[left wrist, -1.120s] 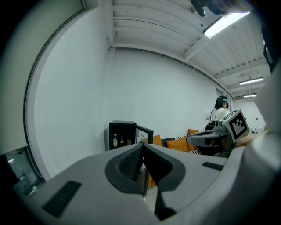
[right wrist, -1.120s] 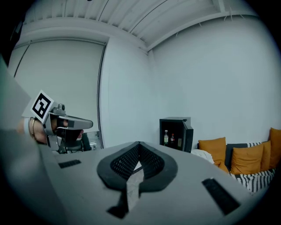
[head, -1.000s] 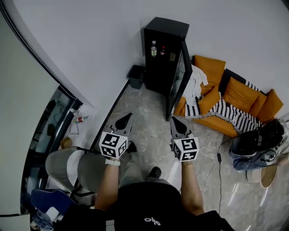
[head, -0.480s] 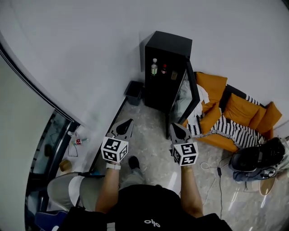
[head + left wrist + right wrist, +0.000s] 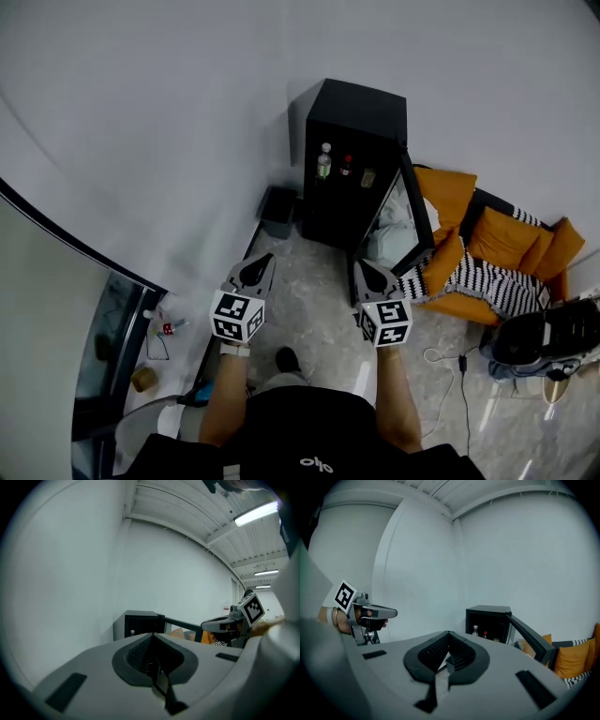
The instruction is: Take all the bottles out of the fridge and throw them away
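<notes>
Pale stone floor (image 5: 319, 300) and a plain white wall fill the head view. A black fridge (image 5: 352, 122) stands against that wall, well ahead of both tools, with its glass door (image 5: 405, 202) swung wide toward the right tool's side so the shelf is exposed. On the shelf stand a clear bottle (image 5: 324, 161), a red-capped bottle (image 5: 346, 166) and a third small container (image 5: 367, 177) too small to identify. A dark bin (image 5: 278, 211) sits just beside the fridge, ahead of the left gripper (image 5: 255, 270); it is probably where the bottles are meant to go. The right gripper (image 5: 367, 275) is level with the left, and both point at the fridge, which looks like a carrying posture for the approach. An orange sofa (image 5: 506, 244) lies off to the right gripper's outer side.

The left gripper view shows its jaws clenched together on nothing. The fridge is beyond the tips, well apart.

The right gripper view shows the same: jaws pressed together, empty. The fridge is ahead and slightly right, with two bottles visible in its dark interior.

No bottle appears to have been taken yet, and the jaws must open before any reach.
</notes>
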### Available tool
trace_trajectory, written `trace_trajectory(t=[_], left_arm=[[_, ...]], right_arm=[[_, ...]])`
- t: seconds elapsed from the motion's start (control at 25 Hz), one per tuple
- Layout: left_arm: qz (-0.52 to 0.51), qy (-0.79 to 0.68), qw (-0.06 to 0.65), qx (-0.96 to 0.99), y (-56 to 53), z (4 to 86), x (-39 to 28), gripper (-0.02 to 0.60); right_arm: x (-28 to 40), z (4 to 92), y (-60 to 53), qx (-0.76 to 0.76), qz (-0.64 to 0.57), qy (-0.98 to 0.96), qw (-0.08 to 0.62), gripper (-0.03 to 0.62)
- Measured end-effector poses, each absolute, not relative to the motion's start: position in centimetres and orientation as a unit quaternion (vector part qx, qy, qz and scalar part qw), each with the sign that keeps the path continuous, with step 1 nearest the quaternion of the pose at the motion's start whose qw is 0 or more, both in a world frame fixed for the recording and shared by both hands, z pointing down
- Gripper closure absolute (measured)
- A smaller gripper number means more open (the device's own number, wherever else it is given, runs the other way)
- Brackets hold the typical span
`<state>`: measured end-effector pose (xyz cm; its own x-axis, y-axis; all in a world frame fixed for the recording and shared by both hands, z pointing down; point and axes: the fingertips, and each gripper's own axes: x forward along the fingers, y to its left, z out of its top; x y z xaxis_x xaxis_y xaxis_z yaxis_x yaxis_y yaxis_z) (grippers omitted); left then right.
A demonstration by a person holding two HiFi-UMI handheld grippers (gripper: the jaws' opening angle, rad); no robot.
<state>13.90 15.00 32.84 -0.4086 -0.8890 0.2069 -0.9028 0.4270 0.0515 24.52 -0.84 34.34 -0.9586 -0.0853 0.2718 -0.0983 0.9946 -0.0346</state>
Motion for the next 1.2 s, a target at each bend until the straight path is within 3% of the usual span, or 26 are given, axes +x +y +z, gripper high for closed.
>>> trace_trajectory(t=[0.68,1.2], left_arm=[[0.038,-0.814,0.12,0.567,13.5,35.4,4.4,0.581],[0.03,-0.817,0.106,0.566,5.8,36.0,-3.1,0.581]], right_arm=[[15.6,36.6,-2.6,0.088,0.044,-0.983,0.154,0.592],[5.5,38.5,-11.2,0.066,0.046,-0.985,0.153,0.592]])
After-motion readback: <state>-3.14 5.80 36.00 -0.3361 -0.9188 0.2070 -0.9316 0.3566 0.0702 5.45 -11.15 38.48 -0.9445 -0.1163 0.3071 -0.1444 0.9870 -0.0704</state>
